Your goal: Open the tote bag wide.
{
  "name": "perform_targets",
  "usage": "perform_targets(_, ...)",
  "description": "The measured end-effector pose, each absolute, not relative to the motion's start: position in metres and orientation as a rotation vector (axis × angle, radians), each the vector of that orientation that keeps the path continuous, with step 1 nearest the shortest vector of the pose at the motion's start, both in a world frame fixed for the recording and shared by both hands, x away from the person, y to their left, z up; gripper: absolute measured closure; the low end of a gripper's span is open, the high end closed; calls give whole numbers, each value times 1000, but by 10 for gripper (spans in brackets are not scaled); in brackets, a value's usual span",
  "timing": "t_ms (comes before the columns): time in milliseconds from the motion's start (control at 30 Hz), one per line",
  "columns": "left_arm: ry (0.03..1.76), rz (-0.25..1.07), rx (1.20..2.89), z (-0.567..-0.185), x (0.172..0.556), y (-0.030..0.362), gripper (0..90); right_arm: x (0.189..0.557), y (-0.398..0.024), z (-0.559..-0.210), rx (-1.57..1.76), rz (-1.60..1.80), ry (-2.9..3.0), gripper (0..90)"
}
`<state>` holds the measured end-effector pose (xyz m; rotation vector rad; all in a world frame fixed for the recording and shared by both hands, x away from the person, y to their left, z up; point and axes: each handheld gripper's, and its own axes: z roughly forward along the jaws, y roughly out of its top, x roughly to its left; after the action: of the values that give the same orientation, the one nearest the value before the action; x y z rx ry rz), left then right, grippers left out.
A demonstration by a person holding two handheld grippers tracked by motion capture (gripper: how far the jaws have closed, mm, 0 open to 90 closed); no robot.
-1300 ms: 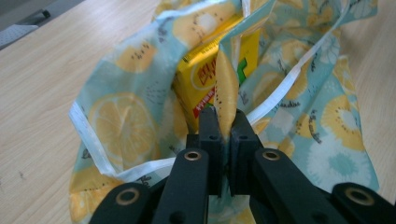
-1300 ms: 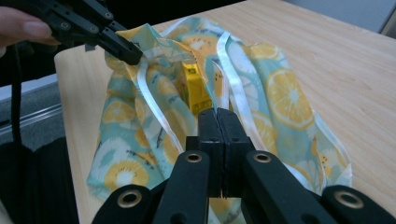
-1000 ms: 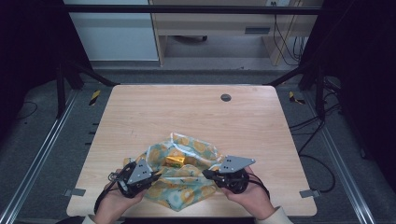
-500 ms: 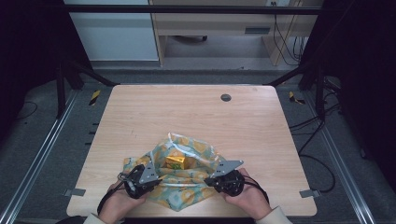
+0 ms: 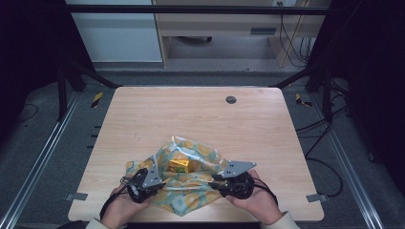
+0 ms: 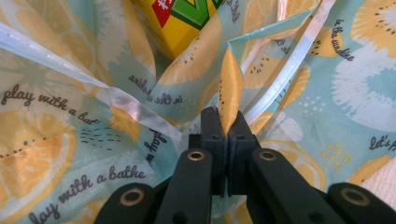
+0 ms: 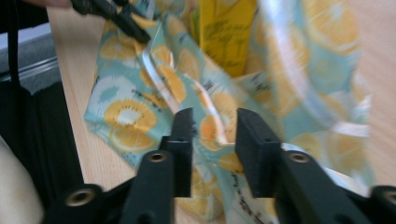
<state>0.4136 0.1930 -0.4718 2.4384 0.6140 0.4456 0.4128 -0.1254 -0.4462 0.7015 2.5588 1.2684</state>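
Note:
A thin bag printed with lemon slices on pale blue lies crumpled at the table's near edge, with a yellow carton standing in it. My left gripper sits at the bag's left side. In the left gripper view it is shut on an upright fold of the bag, below the carton. My right gripper is at the bag's right side. Its jaws have just been opening and stand apart, with loose bag film between them and the pads not pressing on it.
The wooden table has a round dark grommet at its far side. A metal frame rail runs along the floor on the left, and cables lie on the floor to the right.
The right gripper has edged slightly to the right at the bag's edge. Both hands have stayed low at the near edge, and the bag sits about where it was.

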Motion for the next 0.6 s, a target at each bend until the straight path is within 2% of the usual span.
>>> perform_targets(33,614,446,2438,-472,414,193,890,413,-125,-446,701,1268,2559,648)
perform_targets(167,618,452,2435,-472,414,194,888,412,-135,-423,694,1300,2486,514)
perform_targets(367,620,461,2426,-472,413,193,884,422,-135,-401,645,1242,2430,466)
perform_targets(400,620,463,2429,-472,412,193,884,428,-133,-399,643,1239,2425,440)
perform_targets(433,618,463,2430,-472,412,193,884,437,-127,-398,645,1219,2427,363)
perform_targets(500,612,467,2441,-471,411,193,884,443,-123,-399,658,1216,2425,337)
perform_targets(533,609,465,2441,-471,411,193,884,452,-116,-401,666,1207,2433,281)
perform_targets(600,615,464,2426,-471,410,194,884,456,-113,-403,668,1189,2443,251)
